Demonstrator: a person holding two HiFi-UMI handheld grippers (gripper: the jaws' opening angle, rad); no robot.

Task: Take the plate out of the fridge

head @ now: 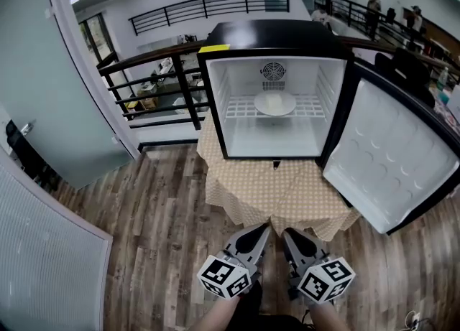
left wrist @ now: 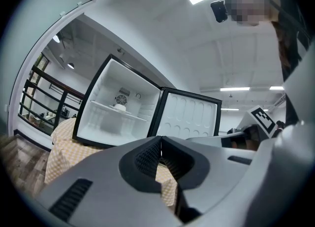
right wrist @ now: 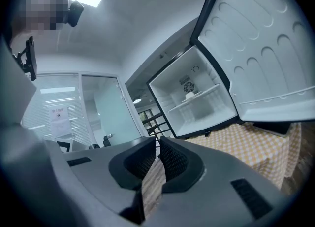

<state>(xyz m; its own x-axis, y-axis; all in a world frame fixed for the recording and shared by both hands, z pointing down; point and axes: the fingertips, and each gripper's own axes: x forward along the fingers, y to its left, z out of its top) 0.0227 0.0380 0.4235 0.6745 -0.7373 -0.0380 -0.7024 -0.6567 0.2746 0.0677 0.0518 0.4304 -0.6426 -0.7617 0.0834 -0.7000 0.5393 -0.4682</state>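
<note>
Fridge [head: 277, 35] open, one plate [head: 274, 103] on shelf [head: 241, 110]; left claw [head: 261, 230], right claw [head: 288, 235] both closed, empty.

No text is legible. A paper notice [right wrist: 59, 117] on the glass wall [right wrist: 101, 108], left of frame, carries print too small to read.

plain white round plate [head: 274, 103] lying flat mid wire shelf [head: 241, 112], right under the little fan [head: 273, 72] at the back; fridge [head: 277, 39] is a small black box, white inside, door [head: 392, 154] swung wide open, sitting on the checked-cloth counter [head: 266, 193]
</note>
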